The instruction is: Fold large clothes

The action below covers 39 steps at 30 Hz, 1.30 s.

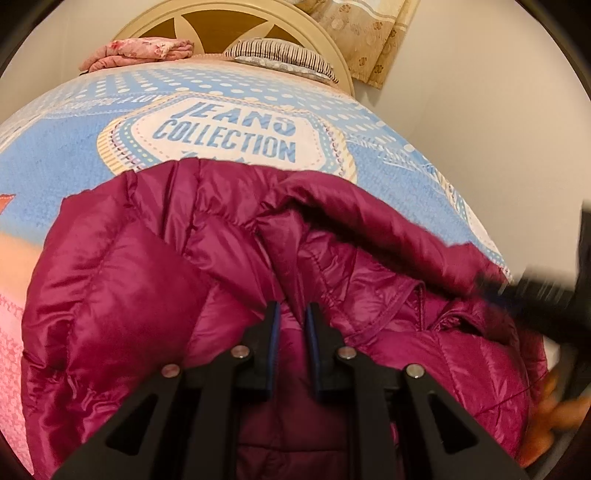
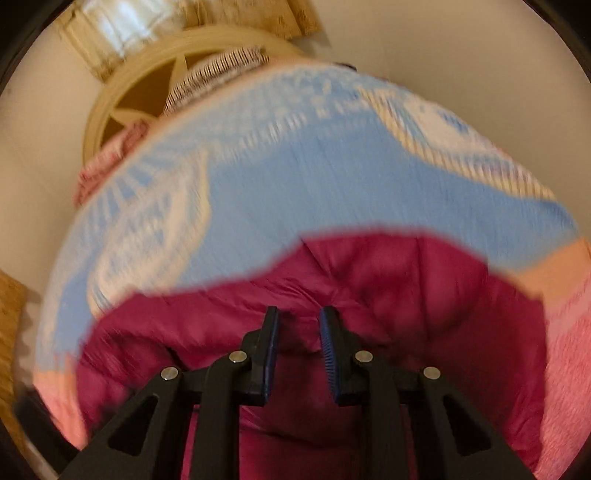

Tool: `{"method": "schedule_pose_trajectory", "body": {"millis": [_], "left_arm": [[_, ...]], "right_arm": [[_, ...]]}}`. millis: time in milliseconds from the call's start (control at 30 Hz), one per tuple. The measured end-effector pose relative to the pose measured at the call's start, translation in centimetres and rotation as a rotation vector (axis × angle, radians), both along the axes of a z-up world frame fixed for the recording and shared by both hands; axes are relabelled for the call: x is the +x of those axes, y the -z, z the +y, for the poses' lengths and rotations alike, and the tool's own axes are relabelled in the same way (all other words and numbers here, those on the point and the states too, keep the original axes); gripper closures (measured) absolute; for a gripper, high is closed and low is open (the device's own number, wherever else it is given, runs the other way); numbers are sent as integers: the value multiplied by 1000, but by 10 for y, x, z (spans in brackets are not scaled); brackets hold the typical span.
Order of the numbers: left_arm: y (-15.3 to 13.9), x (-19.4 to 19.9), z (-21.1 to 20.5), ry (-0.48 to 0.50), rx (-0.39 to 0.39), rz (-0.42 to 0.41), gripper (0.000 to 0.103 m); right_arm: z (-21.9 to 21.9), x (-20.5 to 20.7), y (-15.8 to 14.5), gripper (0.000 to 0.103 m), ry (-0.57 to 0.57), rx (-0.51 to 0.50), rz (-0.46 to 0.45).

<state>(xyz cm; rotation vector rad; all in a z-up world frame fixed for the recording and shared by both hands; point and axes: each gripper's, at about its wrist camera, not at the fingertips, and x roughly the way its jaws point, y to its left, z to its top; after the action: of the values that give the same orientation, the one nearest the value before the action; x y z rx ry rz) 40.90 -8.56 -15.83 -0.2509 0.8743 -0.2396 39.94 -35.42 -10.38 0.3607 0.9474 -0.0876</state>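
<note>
magenta puffer jacket (image 1: 147, 280) on bed, left hand-held gripper (image 1: 292, 314) narrowly pinching its fabric, right hand-held gripper (image 2: 299, 317) narrow, gripping nothing

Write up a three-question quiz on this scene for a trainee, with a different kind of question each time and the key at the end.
1. True or false: the magenta puffer jacket lies on the bedspread.
2. Which words are printed on the bedspread's white badge? A) JEANS COLLECTION B) SWEET DREAMS C) HOME LINEN
3. Fill in the missing word: by the headboard, next to the folded pink floral cloth, lies a ___ pillow.

Key: 1 true; 2 A; 3 striped.
</note>
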Motion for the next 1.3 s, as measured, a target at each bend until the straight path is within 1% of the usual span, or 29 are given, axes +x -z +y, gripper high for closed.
{"method": "schedule_pose_trajectory", "body": {"millis": [33,67,100,133,200,267,300,333,367,400,467,533,600,633,667,700,733,767,800,833,967,1033,1067,1133,1167,1200,1233,1267,1300], "left_arm": [[-1,0,0,1,-2,0,84],[-1,-1,0,3,-1,1,84],[-4,-2,-2,7,19,8,84],[-10,-6,-4,19,50,13,84],[-25,-17,-3,44,72,-15,84],[-46,-24,1,52,66,-65,77],[-60,-22,2,41,61,-92,69],[-73,-15,1,30,67,-113,58],[-80,-9,-1,23,74,-124,55],[-90,4,-6,6,85,-149,54],[-97,23,-16,3,117,-169,52],[-91,50,-32,12,152,-151,50],[-75,64,-39,8,170,-107,50],[-64,69,-41,12,186,-74,50],[-45,74,-44,6,240,-13,50],[-32,71,-43,-4,279,19,50],[-16,69,-40,-7,301,47,47],[-8,64,-38,-2,290,47,47],[-5,54,-35,-12,285,1,46],[-5,51,-36,-20,297,-14,46],[-3,52,-42,-24,339,-21,43],[-3,52,-41,-23,331,-24,43],[-3,53,-40,-24,328,-24,43],[-3,53,-40,-24,329,-26,43],[-3,55,-40,-25,329,-26,43],[-3,54,-40,-25,330,-26,43],[-3,54,-40,-25,331,-27,43],[-3,54,-41,-24,331,-27,43],[-3,54,-41,-24,331,-27,43]], "right_arm": [[0,-5,12,82,-13,-5,-15],[0,-9,16,82,-26,-15,-63],[1,-14,17,82,-40,-32,-94],[2,-17,18,82,-44,-43,-115],[5,-19,20,82,-47,-64,-131],[8,-20,20,82,-50,-79,-138],[8,-20,20,82,-51,-80,-142],[8,-19,19,82,-51,-78,-145],[8,-19,20,82,-51,-75,-148],[7,-19,19,82,-50,-75,-149],[7,-20,19,82,-52,-81,-151],[7,-22,18,82,-54,-86,-153],[6,-23,18,81,-54,-77,-156],[5,-23,18,81,-54,-71,-158],[4,-23,19,81,-54,-64,-160],[4,-24,19,81,-53,-61,-161],[3,-24,19,81,-55,-55,-163],[3,-24,19,81,-57,-48,-166],[3,-24,19,81,-58,-47,-167],[3,-24,19,81,-58,-49,-166],[3,-22,18,81,-57,-50,-156],[0,-23,9,80,-50,-24,-149],[-2,-27,1,80,-40,-19,-164],[-2,-33,-16,80,-12,-72,-210],[-1,-34,-21,80,15,-138,-216],[0,-31,-21,80,34,-194,-194],[-1,-24,-15,80,40,-239,-141],[-3,-17,-5,80,33,-242,-97],[-7,-11,10,77,18,-219,-56]]}}
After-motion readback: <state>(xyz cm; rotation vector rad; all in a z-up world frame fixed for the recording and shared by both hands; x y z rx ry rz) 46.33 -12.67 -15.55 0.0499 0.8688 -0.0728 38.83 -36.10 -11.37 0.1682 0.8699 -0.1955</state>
